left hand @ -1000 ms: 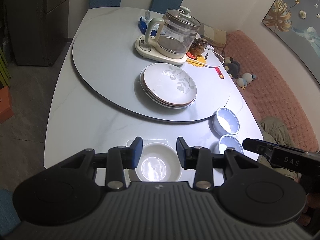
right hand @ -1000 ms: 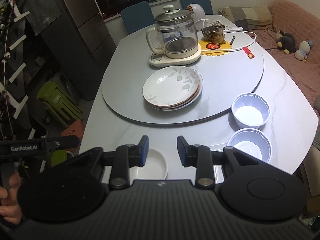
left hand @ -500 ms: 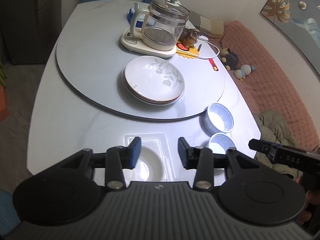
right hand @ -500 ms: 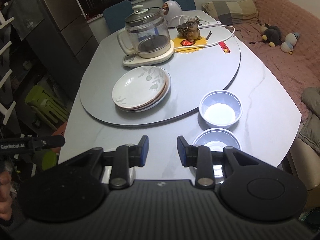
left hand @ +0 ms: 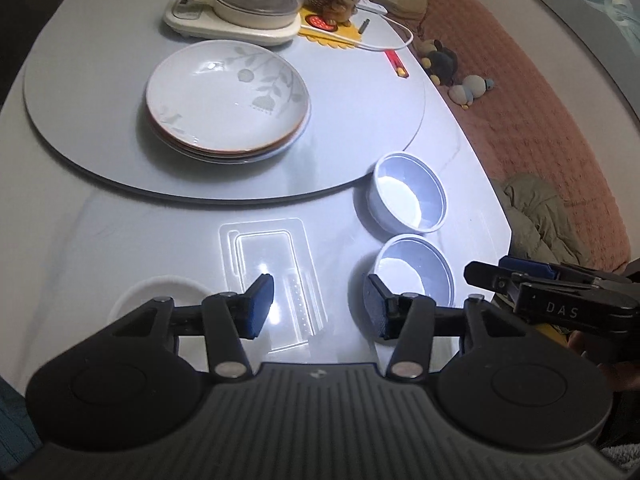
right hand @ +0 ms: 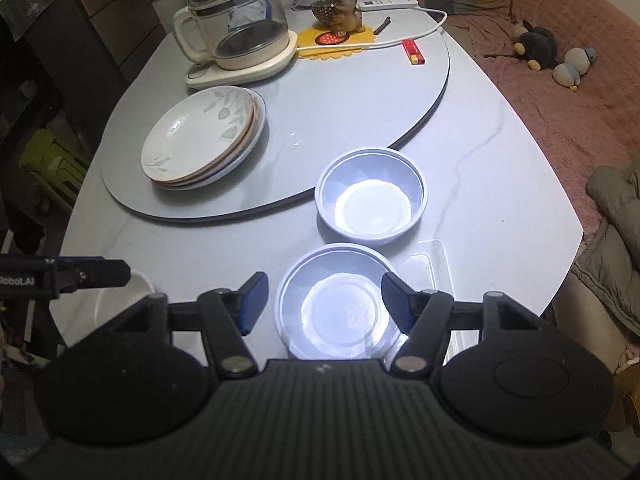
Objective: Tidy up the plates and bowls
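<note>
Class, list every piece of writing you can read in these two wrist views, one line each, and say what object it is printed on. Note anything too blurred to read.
"DAS" on the right gripper, seen at the right edge of the left wrist view.
"Robot.AI" on the left gripper, cut off at the left edge of the right wrist view.
Markings on the kettle base panel and the red lighter: too small to read.

both tools lower and nearer the table, right tool jaws opening over near bowl, left tool jaws opening

Glossy ceramic plates (glass kettle)
</note>
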### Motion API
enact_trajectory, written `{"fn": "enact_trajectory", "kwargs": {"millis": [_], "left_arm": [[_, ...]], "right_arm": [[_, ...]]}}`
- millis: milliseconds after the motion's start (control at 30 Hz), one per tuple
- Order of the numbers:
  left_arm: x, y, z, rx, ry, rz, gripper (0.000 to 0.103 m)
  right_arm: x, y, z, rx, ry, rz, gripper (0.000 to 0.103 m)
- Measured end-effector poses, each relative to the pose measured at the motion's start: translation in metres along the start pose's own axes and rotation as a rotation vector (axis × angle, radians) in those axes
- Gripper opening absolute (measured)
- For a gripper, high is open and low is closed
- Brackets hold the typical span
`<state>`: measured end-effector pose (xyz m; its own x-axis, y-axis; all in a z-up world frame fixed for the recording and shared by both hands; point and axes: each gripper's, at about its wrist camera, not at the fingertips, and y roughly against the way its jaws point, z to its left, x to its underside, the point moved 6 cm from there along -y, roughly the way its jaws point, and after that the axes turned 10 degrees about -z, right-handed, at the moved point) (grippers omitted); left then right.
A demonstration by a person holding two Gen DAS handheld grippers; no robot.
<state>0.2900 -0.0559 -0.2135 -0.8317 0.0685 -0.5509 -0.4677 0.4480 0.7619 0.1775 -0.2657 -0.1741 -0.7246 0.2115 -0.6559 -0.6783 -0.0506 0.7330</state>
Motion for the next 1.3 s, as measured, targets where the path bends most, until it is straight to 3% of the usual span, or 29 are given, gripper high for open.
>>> {"fn": "enact_trajectory", "kwargs": {"millis": [233,567,767,1033,1300], "left_arm": [[0.004,-0.050,-0.032,0.020,-0.045,0.062,0.056],[0.020,-0.100,-0.048,-0.005,0.053,0.145,0.054],[0.029,-0.119,-0.050,-0.049,0.173,0.163,0.042],[0.039,-0.132,-0.059,-0.127,0.188,0.182,0.020],[0.036,-0.127,-0.058,-0.170,0.245,0.172,0.016]], "right_arm": [[-0.001,-0.034,-0.028,-0.043,-0.023,0.065,0.063],[0.000,-0.068,-0.048,-0.110,-0.015,0.145,0.052],[0.007,-0.083,-0.061,-0.136,0.007,0.199,0.040],[0.013,-0.097,-0.067,-0.182,0.007,0.256,0.024],[0.014,-0.099,-0.067,-0.214,-0.004,0.297,0.020]]}}
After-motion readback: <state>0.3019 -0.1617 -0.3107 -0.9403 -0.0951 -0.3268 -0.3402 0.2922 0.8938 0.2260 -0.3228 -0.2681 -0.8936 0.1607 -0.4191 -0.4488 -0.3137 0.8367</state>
